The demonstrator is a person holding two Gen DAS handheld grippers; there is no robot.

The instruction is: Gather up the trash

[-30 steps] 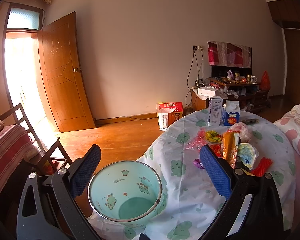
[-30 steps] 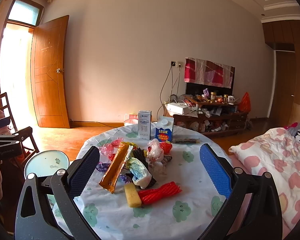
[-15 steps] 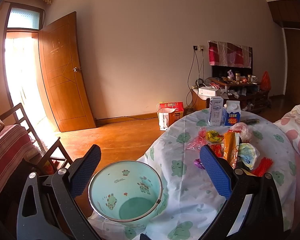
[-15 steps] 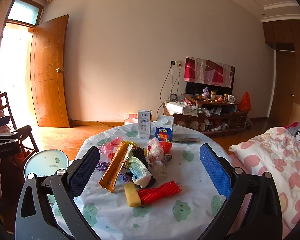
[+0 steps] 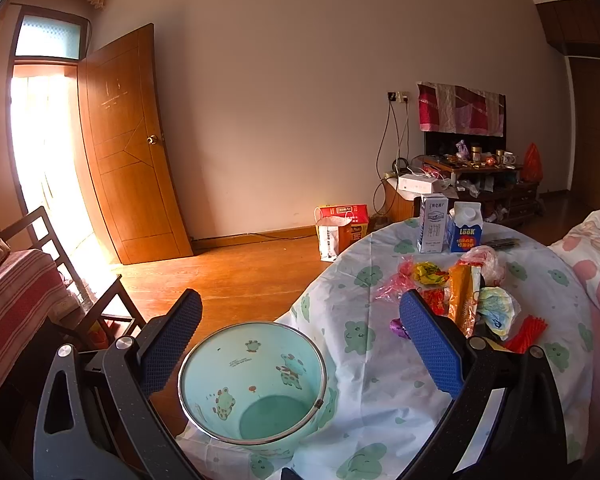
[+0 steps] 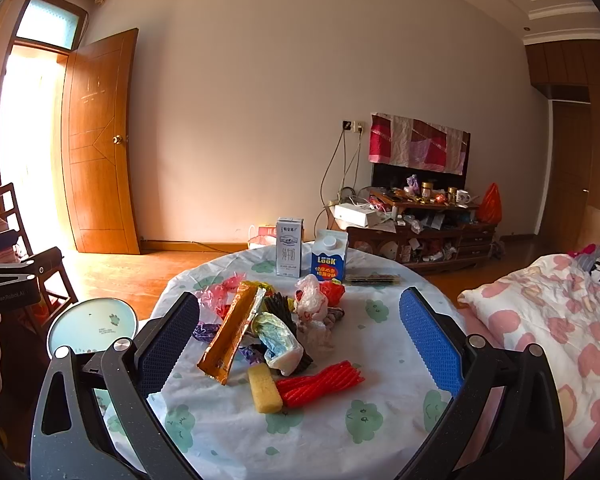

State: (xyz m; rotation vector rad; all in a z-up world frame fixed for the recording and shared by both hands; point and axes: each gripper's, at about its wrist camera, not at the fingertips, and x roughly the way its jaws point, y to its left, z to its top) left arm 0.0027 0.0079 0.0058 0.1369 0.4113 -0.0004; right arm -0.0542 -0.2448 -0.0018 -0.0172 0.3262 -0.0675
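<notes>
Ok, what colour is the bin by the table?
Pale mint green bin with cartoon animals; left wrist view shows it best.

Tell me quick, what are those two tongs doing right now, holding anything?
Left tongs: open, holding nothing, above the pale green cartoon-printed bin.
Right tongs: open, holding nothing, facing the pile of colourful wrappers.

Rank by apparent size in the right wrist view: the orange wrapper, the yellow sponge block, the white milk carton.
1. orange wrapper, longest.
2 and 3. white milk carton and yellow sponge block: unsure, since the sponge block lies nearer the camera.
</notes>
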